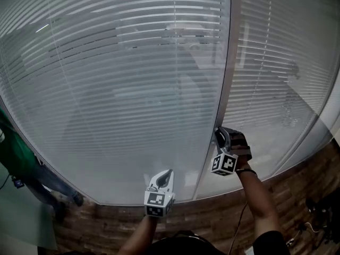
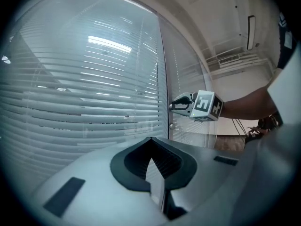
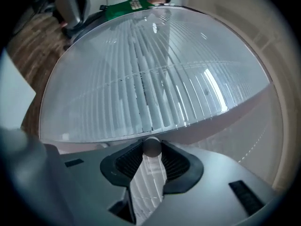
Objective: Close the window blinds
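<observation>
Far left, a person in green stands beyond the glass. Next comes the wide left panel of the window blinds, hanging behind the pane with dark gaps between the slats higher up. Your left claw hovers low in front of that panel, clear of the glass. Its tips are pinched together with nothing between them, as the left gripper view shows. Move across to the upright frame post between the two panes. Your right claw is pressed right up to it, and the right gripper view has a small round knob clamped between its pads. Beyond the post hangs the narrower right panel of slats, and the wood-patterned floor runs along below.
</observation>
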Demonstrator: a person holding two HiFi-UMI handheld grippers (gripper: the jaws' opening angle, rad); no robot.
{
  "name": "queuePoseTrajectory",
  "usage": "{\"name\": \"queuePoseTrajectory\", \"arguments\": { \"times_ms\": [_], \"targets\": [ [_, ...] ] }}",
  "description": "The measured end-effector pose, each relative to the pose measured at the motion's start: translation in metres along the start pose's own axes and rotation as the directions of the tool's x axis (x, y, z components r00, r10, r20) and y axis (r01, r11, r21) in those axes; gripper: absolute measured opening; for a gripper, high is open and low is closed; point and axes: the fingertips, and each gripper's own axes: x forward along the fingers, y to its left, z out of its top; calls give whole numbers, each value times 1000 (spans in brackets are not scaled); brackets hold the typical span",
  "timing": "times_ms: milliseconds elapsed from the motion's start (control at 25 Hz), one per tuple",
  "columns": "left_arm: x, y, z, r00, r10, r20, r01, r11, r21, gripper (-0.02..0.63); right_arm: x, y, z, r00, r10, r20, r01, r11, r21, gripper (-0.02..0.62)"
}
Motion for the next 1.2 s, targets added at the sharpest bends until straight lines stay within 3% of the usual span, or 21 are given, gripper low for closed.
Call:
{"name": "queuePoseTrajectory", "arguments": {
  "times_ms": [200, 440, 600, 880, 1080, 1200],
  "targets": [
    [-2, 1, -1, 1000, 1, -3, -1, 1000, -3, -5, -1, 4, -1, 1000, 9, 5, -7, 975, -221, 127],
    [-3, 3, -1, 1000, 7, -2, -7, 1000, -1, -5, -2, 6, -3, 1000, 8, 3, -6, 927, -376, 127],
    [-3, 1, -1, 1000, 3, -3, -3, 1000, 0, -5, -2, 7, -1, 1000, 3, 6, 0, 908, -419, 127],
    [-2, 0, -2, 1000, 4, -4, -4, 1000, -11, -5, -2, 9, 0, 1000, -4, 10, 8, 904, -427, 127],
    [0, -3, -4, 1000, -3, -10, 3, 1000, -1, -5, -3, 15, 2, 998, 43, 46, -12, 847, -531, 127],
    [1, -6, -4, 1000, -6, -8, 6, 1000, -5, -5, -3, 16, 1, 998, 39, 44, -10, 850, -527, 127]
  ]
}}
